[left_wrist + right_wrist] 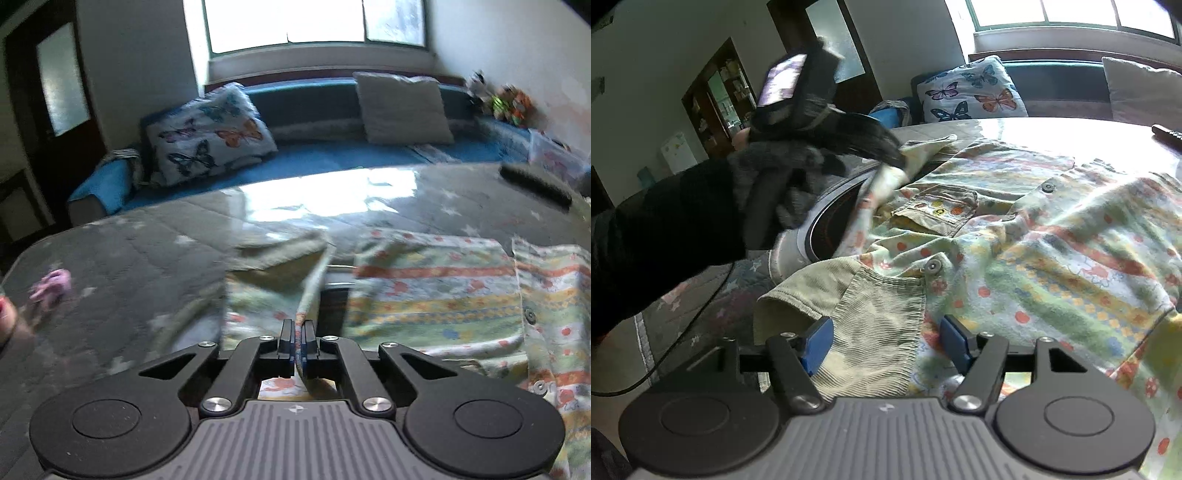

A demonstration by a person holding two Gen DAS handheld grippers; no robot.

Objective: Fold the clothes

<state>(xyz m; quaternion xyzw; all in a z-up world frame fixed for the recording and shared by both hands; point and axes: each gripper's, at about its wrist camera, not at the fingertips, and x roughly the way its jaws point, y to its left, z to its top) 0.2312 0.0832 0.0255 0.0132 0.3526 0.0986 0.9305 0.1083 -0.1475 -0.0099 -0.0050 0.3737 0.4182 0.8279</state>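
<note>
A child's patterned shirt [1052, 236] with coloured stripes, dots and olive trim lies spread on the grey star-print table cover [129, 258]. It also shows in the left wrist view [436, 291]. My left gripper [300, 341] is shut on an edge of the shirt and holds it lifted off the table. In the right wrist view the left gripper [886, 162] pinches the shirt's sleeve at the far left. My right gripper [886, 347] is open, its blue pads [820, 345] on either side of the olive ribbed cuff [879, 332] at the near edge.
A round dark-rimmed object [827, 225] lies under the shirt's left part. A dark remote [535, 182] lies at the table's far right. A small pink thing [51, 284] sits at the left. Behind the table is a blue sofa [332, 155] with a butterfly pillow [210, 133].
</note>
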